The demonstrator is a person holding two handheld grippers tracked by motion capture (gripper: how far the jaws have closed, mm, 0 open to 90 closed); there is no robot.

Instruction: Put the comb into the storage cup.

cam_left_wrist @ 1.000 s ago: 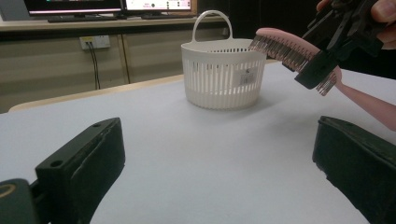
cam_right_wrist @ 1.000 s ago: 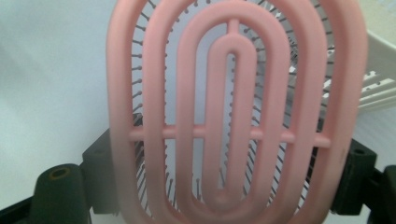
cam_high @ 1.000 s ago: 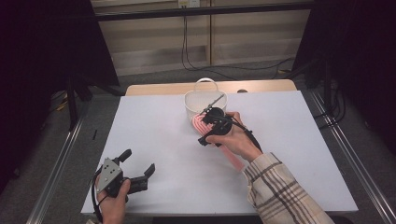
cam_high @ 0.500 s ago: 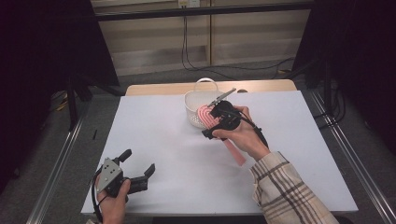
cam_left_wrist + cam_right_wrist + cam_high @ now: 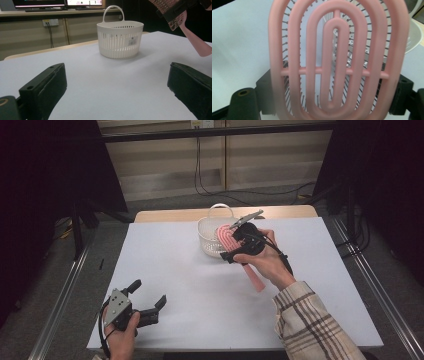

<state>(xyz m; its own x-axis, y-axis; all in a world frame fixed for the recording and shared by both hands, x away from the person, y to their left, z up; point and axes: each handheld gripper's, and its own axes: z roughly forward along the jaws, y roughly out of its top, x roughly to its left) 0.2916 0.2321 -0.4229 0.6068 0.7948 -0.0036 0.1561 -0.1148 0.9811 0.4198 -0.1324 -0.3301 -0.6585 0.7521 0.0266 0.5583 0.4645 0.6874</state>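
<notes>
step: looks like the pink hairbrush is getting carried to the white basket
brush: head up over the basket rim, handle sticking out past the hand
right gripper: clamped on the brush head
left gripper: jaws wide apart, holding nothing, parked on the table
next: probably tip the brush head down inside the basket, then let go

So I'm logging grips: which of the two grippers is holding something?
The right gripper, by the basket: its jaws are shut on the pink brush. The left gripper sits open near the table's front edge, nothing between its jaws.
</notes>
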